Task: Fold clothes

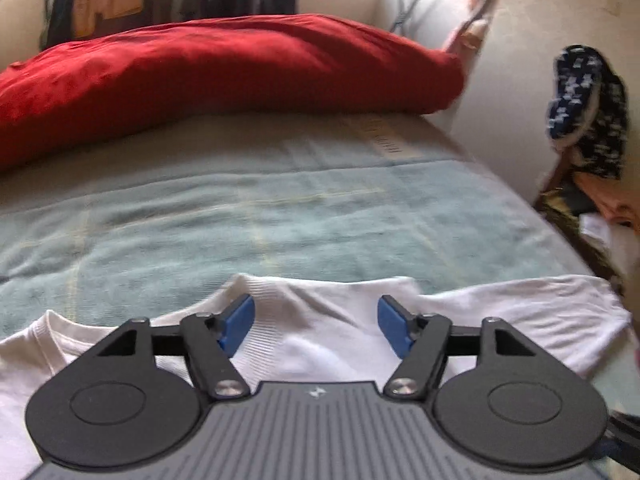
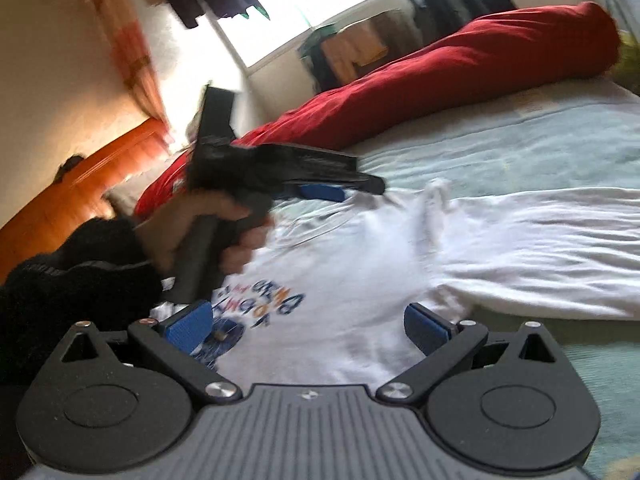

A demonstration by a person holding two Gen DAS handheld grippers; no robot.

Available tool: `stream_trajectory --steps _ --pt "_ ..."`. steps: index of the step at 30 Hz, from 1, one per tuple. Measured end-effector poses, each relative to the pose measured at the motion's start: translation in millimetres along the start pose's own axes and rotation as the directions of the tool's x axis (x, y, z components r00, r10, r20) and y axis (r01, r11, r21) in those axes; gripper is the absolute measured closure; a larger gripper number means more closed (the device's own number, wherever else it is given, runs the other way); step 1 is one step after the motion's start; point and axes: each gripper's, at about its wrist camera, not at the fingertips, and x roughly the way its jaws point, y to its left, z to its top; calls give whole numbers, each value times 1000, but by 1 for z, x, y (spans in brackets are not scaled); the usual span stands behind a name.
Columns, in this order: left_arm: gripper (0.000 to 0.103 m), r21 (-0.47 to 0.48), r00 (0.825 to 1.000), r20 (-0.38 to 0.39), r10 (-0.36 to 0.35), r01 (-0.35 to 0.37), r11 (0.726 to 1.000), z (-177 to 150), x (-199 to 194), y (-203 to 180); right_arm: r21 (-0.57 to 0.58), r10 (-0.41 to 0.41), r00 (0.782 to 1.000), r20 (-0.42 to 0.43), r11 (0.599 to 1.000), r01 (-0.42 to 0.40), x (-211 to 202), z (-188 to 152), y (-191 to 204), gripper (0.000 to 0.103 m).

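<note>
A white T-shirt (image 1: 520, 312) lies spread on the bed, its ribbed collar just under my left gripper (image 1: 316, 316). That gripper is open, and its blue pads (image 1: 240, 320) hover above the cloth with nothing between them. From the right wrist view the shirt (image 2: 520, 248) shows a coloured print (image 2: 260, 304) on its chest and one sleeve stretched to the right. My right gripper (image 2: 308, 320) is open wide above the printed area and holds nothing. A hand in a black sleeve (image 2: 208, 232) carries the left gripper (image 2: 320, 192) over the shirt's collar end.
A light blue-green blanket (image 1: 280, 208) covers the bed. A long red bolster (image 1: 224, 68) lies across its far end. A dark patterned garment (image 1: 584, 112) hangs by the wall on the right, with clutter below it. Clothes hang near the window (image 2: 312, 12).
</note>
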Motion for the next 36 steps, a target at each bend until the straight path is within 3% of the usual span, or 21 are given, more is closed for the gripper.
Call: stream_trajectory --steps 6,10,15,19,23,25,28,30,32,34,36 --pt "33 82 994 -22 -105 107 991 -2 -12 -43 14 -72 997 6 997 72 -8 5 -8 0" --pt "33 126 992 -27 -125 128 984 -6 -15 -66 13 -156 986 58 988 155 -29 10 -24 0" --pt "30 87 987 -116 -108 119 989 -25 -21 -71 213 -315 937 152 936 281 -70 15 -80 0" --pt "29 115 988 -151 -32 50 992 -56 -47 -66 353 -371 903 218 892 282 -98 13 -113 0" --pt "25 95 992 -125 12 0 995 -80 -89 -47 409 -340 915 217 883 231 -100 14 -127 0" --pt "18 63 996 -91 10 -4 998 -91 -109 -34 431 -314 927 206 879 202 -93 18 -127 0" --pt "16 25 997 -79 23 -21 999 -101 -123 -21 424 -189 963 190 901 93 -66 35 -118 0" --pt "16 6 994 -76 74 -74 997 -107 -126 -15 414 -130 983 130 908 66 -38 45 -114 0" --pt "16 20 991 -59 121 -120 993 -114 -130 -14 394 -127 989 78 915 87 -17 46 -113 0" --pt "16 27 987 -47 152 -151 988 -123 -133 -14 388 -174 985 15 909 155 -7 41 -125 0" --pt "16 12 986 -55 157 -157 988 -132 -135 -9 386 -202 979 25 905 177 -25 33 -142 0"
